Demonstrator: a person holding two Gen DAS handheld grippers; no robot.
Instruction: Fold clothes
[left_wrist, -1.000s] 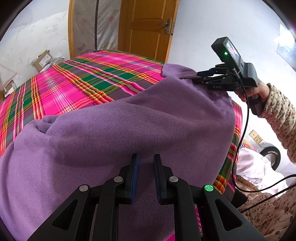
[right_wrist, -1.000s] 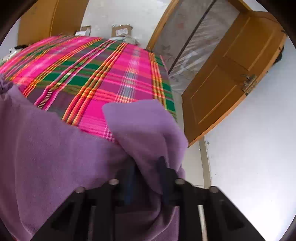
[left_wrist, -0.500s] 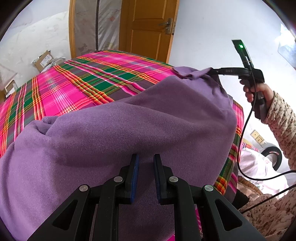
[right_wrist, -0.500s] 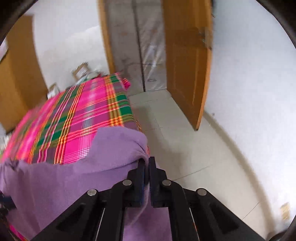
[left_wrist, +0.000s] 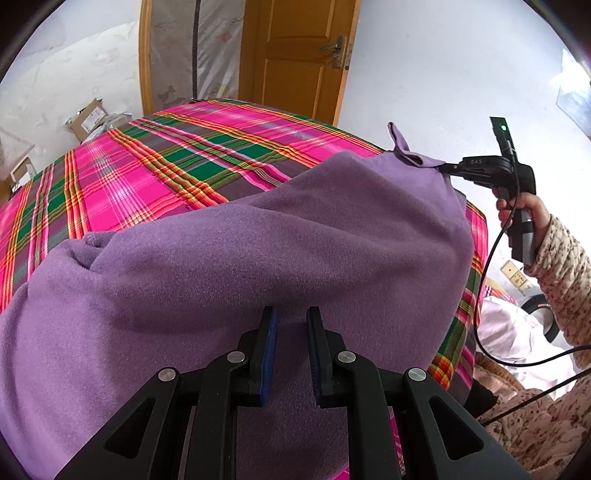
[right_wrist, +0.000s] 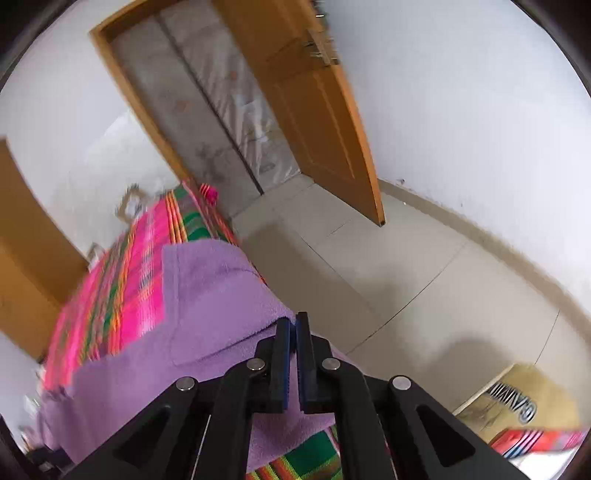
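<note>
Here the purple fleece garment (left_wrist: 258, 258) lies draped over the bed's pink-and-green plaid cover (left_wrist: 147, 166), bunched along its near edge and reaching toward the right side of the bed; the right gripper (right_wrist: 294, 325) has its 2 pads pressed together on one corner of the fleece, as the left wrist view confirms, where that corner stands up in a small peak at the tool's tip (left_wrist: 448, 168); the left gripper (left_wrist: 291, 321) sits low at the near edge with its pads partly apart, fabric lying between and beneath them; whether they pinch that fabric cannot be told from either view.

The step in hand appears to be drawing the corner out to spread the cloth before folding.

- Keep the right grip firm; fleece is thick and soft, so a shallow bite may slip.
- Pull level and outward, not upward, to flatten the ridge running across the middle.
- Anchor the near edge with the left tool so the whole garment does not slide.
- Watch the cable (left_wrist: 491, 266) hanging below the right hand (left_wrist: 524, 210); it may snag the bed edge.
</note>
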